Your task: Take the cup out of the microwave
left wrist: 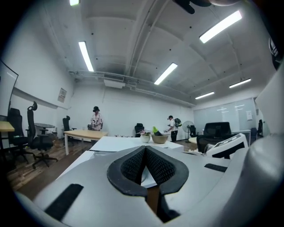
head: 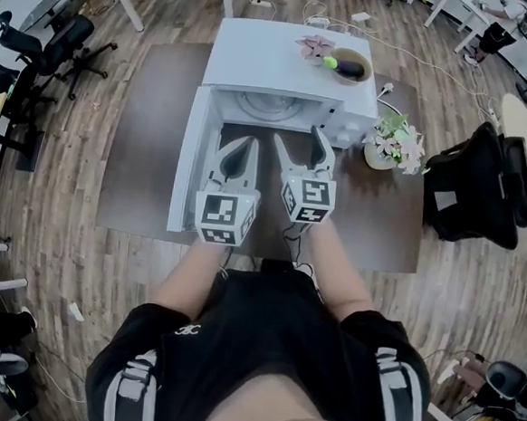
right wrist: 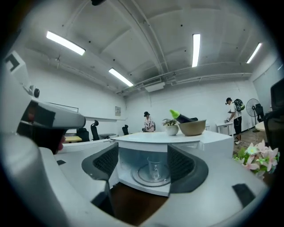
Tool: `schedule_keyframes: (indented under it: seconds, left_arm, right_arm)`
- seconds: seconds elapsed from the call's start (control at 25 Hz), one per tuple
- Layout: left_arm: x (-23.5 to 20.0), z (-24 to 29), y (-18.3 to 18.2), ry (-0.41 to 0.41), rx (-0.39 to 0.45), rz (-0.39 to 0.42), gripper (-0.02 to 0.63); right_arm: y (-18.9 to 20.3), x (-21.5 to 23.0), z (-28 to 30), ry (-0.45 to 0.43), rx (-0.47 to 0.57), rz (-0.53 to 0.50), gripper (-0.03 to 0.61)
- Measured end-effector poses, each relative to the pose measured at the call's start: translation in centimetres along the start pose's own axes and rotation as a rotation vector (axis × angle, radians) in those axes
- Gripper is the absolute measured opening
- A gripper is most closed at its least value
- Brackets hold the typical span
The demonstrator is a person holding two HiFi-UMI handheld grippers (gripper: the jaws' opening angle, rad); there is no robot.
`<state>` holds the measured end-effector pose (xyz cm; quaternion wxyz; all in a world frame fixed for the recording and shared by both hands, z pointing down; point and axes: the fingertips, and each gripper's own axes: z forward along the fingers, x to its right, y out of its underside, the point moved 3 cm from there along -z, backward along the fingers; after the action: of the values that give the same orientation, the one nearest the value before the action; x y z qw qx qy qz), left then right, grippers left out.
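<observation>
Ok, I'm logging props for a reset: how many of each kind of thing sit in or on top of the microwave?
Cup: 1
Bowl: 1
Eggplant: 1
Flower pot: 1
Total: 4

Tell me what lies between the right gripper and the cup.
Nothing stands there. In the right gripper view the cup sits on the microwave's turntable, framed by the right gripper's open fingers; only bare table lies between.

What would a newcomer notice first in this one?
The white microwave stands open on the table, with a clear cup inside. Just in front of it are two grippers: the right gripper with jaws apart, the left gripper with jaws together.
</observation>
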<state>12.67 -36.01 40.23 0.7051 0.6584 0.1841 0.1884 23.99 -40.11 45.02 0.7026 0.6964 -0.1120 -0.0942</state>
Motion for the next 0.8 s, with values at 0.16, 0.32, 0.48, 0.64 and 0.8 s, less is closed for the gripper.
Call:
schedule_keyframes:
  seconds: [0.16, 0.32, 0.48, 0.64, 0.8]
  left_arm:
    - [-1.4, 1.4, 1.0, -0.074, -0.019, -0.014, -0.003]
    - [-2.7, 2.6, 2.4, -0.14, -0.043, -0.023, -0.003]
    - [-3.6, 3.6, 3.8, -0.188, -0.069, -0.031, -0.003]
    - [-4.2, 4.5, 4.9, -0.215, -0.085, -0.03, -0.003]
    - [-4.7, 5.0, 6.0, -0.233, -0.101, -0.03, -0.003]
  right_arm:
    - [3.5, 0.7, 4.2, -0.02, -0.074, 0.003, 0.362]
    - [7.0, 1.7, 8.7, -0.015, -0.133, 0.02, 0.379]
    - [10.1, 3.3, 12.9, 0.02, -0.17, -0.003, 0.387]
    - [13.1, 4.3, 16.2, 0.035, -0.179, -0.043, 0.396]
    - [14.6, 4.6, 18.5, 0.039, -0.191, -0.046, 0.396]
